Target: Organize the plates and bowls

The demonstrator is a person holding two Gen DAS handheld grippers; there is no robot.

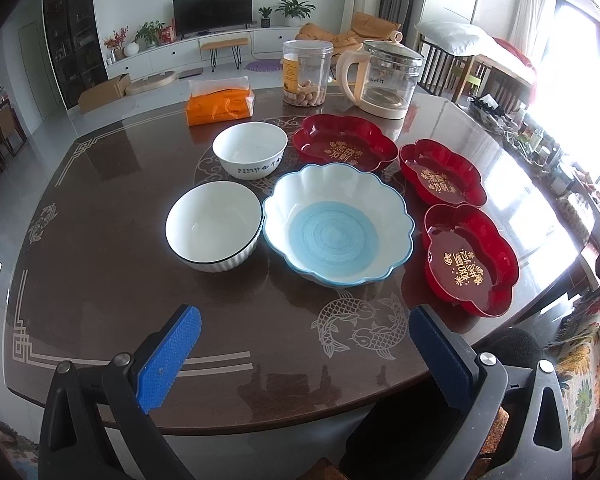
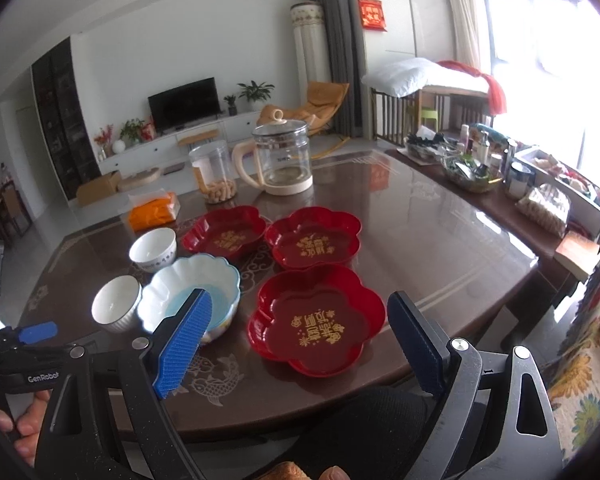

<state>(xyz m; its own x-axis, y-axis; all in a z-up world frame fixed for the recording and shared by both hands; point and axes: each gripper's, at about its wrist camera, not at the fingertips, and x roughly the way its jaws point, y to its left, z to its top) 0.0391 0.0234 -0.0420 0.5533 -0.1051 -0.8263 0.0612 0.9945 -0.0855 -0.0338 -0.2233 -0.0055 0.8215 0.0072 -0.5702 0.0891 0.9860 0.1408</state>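
On the dark table (image 1: 100,264) stand two white bowls, one ribbed (image 1: 214,226) and one with a blue pattern (image 1: 250,150). Beside them sits a large scalloped bowl with a blue centre (image 1: 338,224). Three red flower-shaped plates lie to its right: near (image 1: 470,258), middle (image 1: 440,172) and far (image 1: 344,142). My left gripper (image 1: 304,354) is open above the table's front edge, short of the bowls. My right gripper (image 2: 298,344) is open too, hovering over the near red plate (image 2: 316,318), with nothing between its fingers.
At the back stand a glass kettle (image 1: 384,78), a clear jar of snacks (image 1: 306,74) and an orange packet (image 1: 220,104). Bottles and baskets (image 2: 472,160) crowd the right end of the table. A hand (image 2: 24,428) holds the left gripper's handle.
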